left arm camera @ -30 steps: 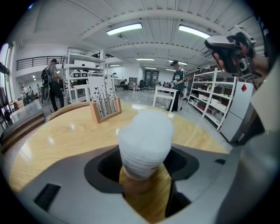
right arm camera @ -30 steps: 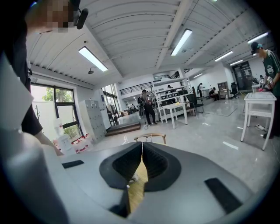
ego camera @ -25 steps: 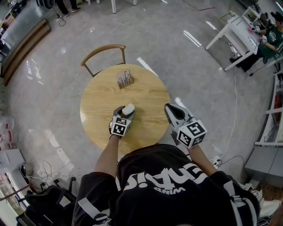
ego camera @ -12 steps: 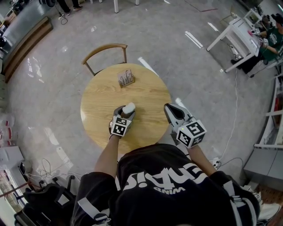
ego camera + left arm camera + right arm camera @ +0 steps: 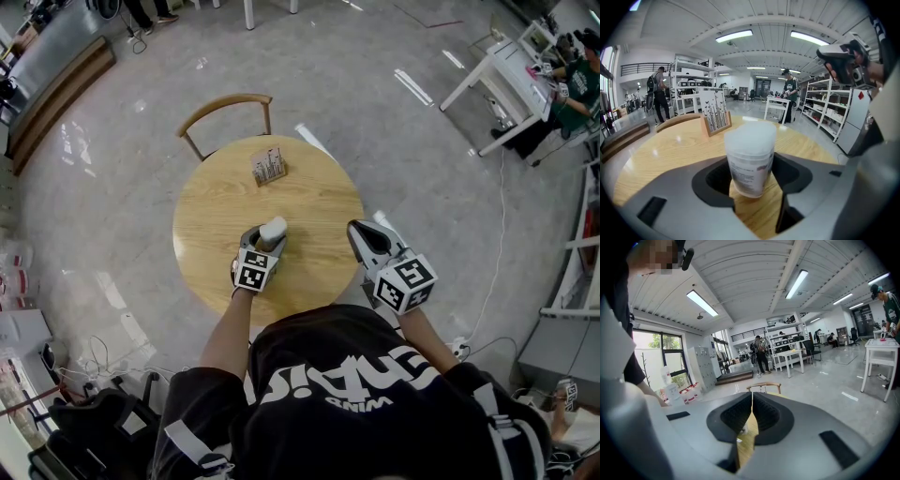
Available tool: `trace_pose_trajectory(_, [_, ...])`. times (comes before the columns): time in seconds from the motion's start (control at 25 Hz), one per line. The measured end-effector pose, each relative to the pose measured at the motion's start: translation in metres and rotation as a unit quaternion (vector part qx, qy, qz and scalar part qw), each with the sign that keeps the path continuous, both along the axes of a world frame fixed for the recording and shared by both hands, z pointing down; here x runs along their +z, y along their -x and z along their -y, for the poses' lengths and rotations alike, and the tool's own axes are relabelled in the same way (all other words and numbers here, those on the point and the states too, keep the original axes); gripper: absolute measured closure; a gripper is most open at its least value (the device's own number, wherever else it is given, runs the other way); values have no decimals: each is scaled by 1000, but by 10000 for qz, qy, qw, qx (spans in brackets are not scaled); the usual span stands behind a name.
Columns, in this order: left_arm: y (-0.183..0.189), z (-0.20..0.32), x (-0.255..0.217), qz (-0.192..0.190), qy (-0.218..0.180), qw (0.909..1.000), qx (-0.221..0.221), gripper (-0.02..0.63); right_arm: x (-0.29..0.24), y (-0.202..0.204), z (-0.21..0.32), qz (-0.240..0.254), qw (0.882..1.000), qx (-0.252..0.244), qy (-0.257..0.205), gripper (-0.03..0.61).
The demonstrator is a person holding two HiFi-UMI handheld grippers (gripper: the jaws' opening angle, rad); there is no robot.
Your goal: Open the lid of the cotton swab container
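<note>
Container (image 5: 272, 229) (clamped by left gripper (image 5: 264, 240)) stands clear of table (image 5: 217, 195) edges.

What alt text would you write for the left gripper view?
The left gripper grips an upright frosted cotton swab container, lid on, with a round wooden table beneath it. A wooden card stand sits behind it.

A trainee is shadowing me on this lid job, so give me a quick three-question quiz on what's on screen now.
1. True or false: the lid is already off the cotton swab container.
2. The container stands between the jaws of: A) the left gripper B) the right gripper C) neither.
3. Fill in: the right gripper's jaws are ____ and hold nothing.
Key: 1 false; 2 A; 3 shut.
</note>
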State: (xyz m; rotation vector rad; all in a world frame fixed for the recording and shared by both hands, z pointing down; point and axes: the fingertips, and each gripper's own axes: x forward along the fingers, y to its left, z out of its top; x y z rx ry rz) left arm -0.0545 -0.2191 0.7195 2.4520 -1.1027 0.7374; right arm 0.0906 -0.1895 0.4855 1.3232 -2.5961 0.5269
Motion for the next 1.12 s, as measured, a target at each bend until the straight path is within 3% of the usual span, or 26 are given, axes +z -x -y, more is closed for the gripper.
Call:
trace_pose_trajectory(0.44, [-1, -7, -44, -216, -300, 9993, 64, 349, -2, 6, -8, 35, 10000, -81, -25, 572])
trace_pose_trajectory(1.12, [-14, -22, -135, -492, -669, 9915, 1004, 350, -3, 20, -16, 144, 9997, -218, -36, 572])
